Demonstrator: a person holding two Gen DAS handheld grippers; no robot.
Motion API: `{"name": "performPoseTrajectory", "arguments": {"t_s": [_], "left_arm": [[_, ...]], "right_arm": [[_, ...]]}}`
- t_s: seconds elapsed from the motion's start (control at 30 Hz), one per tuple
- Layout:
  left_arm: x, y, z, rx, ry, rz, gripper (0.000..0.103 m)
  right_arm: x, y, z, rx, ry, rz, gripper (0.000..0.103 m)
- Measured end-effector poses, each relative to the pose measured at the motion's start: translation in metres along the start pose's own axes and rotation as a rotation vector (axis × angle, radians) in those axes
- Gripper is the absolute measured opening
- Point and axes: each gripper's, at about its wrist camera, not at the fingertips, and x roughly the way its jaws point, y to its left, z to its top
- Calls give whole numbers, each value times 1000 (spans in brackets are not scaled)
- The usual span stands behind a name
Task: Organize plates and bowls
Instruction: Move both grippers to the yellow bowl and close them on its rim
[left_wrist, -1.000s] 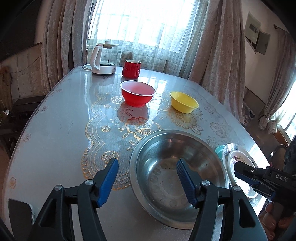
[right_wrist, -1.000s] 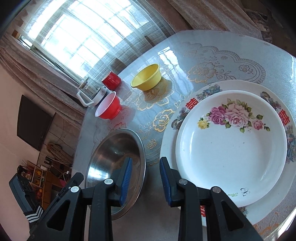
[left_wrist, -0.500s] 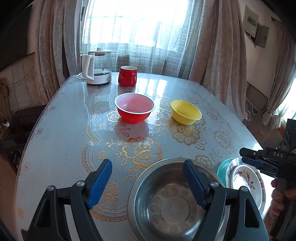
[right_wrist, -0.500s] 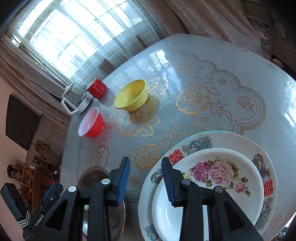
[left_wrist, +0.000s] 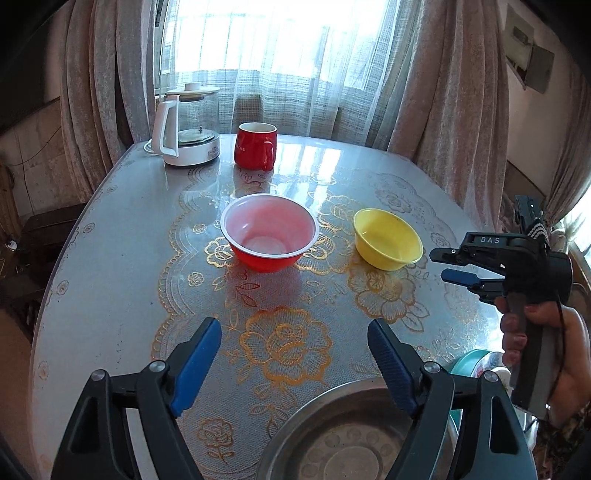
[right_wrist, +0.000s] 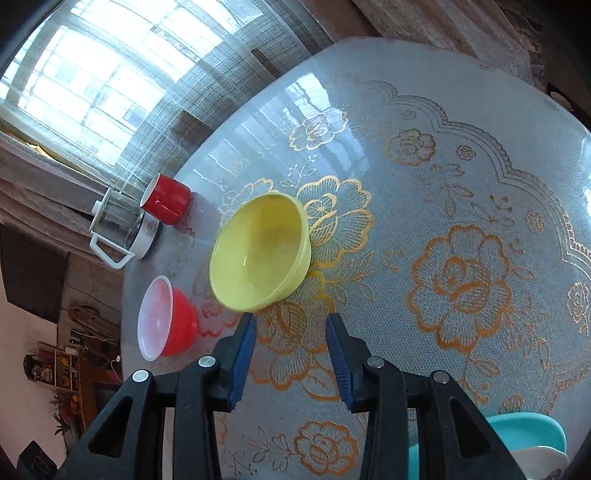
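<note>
Sheer curtains over a bright window (left_wrist: 280, 55) back a rounded counter (left_wrist: 122, 258) covered by a glossy cloth with gold flowers; on it the yellow bowl (right_wrist: 260, 251) stands upright just ahead of the right hand-held gripper (right_wrist: 290, 325), slightly toward its left finger, with bare cloth between the blue pads and the bowl's near wall; that gripper's jaws are part-way apart with nothing between them, and nothing is touched; a hand (left_wrist: 546, 332) grips its handle in the left wrist view.

Beyond and left of the yellow bowl, seen from the same gripper, the red bowl (right_wrist: 166, 323) sits apart from it, its pale inside showing; farther off stand a red mug (right_wrist: 168, 199) and, just beside it, a glass kettle (right_wrist: 122, 229) with a white handle.

Left hand-held gripper (left_wrist: 293, 332) hangs above the cloth with its jaws spreading wide and empty; the steel basin (left_wrist: 340, 443) lies below and just behind its fingertips, mostly under the right finger; the red bowl is straight ahead, well apart, and the yellow bowl ahead to the right.

At the near right edge of the counter a teal dish (right_wrist: 528, 430) shows with a white plate (right_wrist: 543, 459) on it, close beside the right gripper's right finger; both are largely cut off.
</note>
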Motion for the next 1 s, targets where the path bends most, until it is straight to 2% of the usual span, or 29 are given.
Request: {"name": "performPoseTrajectory", "arguments": {"t_s": [0.27, 0.37, 0.53, 0.63, 1.0], "left_arm": [[9, -4, 10, 24, -10, 56, 82], [11, -6, 13, 38, -21, 62, 82], [16, -14, 18, 60, -16, 60, 82], [15, -20, 20, 73, -22, 58, 82], [11, -40, 25, 107, -34, 28, 84]], "right_arm": [[58, -11, 31, 123, 55, -31, 39], [65, -13, 34, 118, 52, -21, 29], [64, -17, 31, 92, 64, -5, 15], [58, -21, 25, 72, 76, -16, 12], [32, -25, -3, -14, 141, -46, 11]]}}
